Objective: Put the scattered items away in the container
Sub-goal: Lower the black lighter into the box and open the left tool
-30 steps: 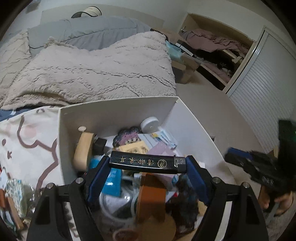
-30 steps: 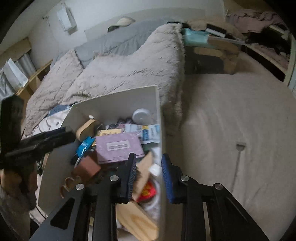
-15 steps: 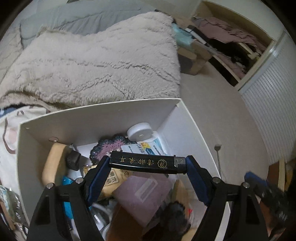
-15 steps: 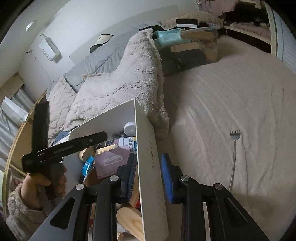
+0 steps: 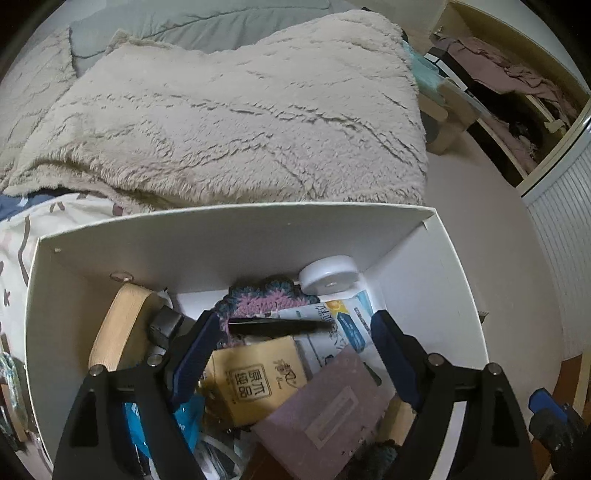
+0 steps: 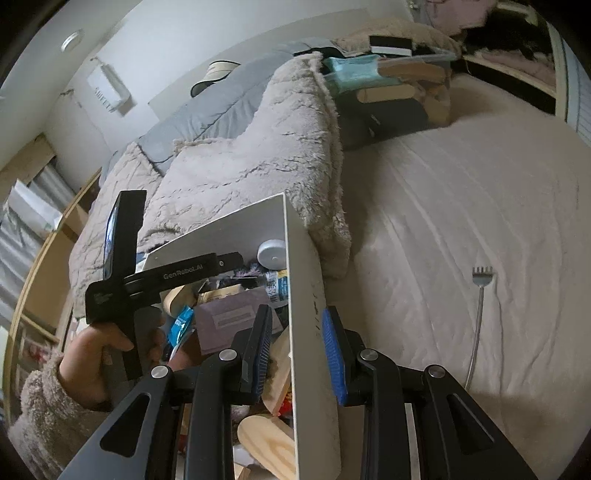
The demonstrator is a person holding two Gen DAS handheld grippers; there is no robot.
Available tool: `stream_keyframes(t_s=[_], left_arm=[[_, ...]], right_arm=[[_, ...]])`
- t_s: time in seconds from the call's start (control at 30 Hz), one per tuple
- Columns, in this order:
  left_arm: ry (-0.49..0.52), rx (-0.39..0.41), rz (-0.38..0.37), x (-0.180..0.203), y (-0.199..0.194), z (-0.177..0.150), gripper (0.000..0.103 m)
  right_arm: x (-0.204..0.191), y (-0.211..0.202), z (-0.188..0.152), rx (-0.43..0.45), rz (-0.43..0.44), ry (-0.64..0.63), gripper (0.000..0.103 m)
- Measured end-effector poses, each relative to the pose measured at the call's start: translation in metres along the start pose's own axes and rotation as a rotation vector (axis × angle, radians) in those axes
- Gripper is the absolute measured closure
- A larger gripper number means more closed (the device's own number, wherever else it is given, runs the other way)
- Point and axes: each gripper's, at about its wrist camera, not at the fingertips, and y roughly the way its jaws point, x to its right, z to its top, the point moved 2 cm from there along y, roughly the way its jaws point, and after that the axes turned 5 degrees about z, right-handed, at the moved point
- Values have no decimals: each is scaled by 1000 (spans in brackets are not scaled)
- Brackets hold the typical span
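Home bedroom; bed (image 6: 236,155), closet (image 5: 517,92)

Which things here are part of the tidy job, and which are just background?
Job: white box; black bar, loose between the fingers of the left gripper, jaws opening; back scratcher on carpet, probably.
Background: fluffy blanket; grey duvet; shelf clothes.

A bed (image 6: 461,206) with a cream sheet carries a white box (image 6: 310,332), a fluffy beige blanket (image 5: 236,122) bunched just behind the box, and a metal back scratcher (image 6: 478,306) lying apart to the box's right.
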Motion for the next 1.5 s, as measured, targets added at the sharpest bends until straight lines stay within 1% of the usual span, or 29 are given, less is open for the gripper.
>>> stream_keyframes(t_s=[0.1, 0.23, 0.57, 1.07, 1.33, 1.5], left_arm=[[7, -2, -13, -2, -5, -3, 15], [21, -9, -63, -5, -18, -9, 15], [120, 87, -34, -3, -59, -17, 15], [151, 124, -4, -36, -94, -50, 15], [176, 141, 14, -59, -117, -70, 15], [178, 145, 24, -74, -125, -80, 15]], right_arm=[[-3, 1, -1, -6, 5, -12, 74], [-6, 2, -3, -12, -9, -30, 74], [-10, 6, -7, -19, -24, -57, 74], [-37, 5, -14, -16, -7, -131, 74], [-45, 6, -18, -18, -24, -155, 74], [-57, 4, -21, -12, -18, -184, 74]])
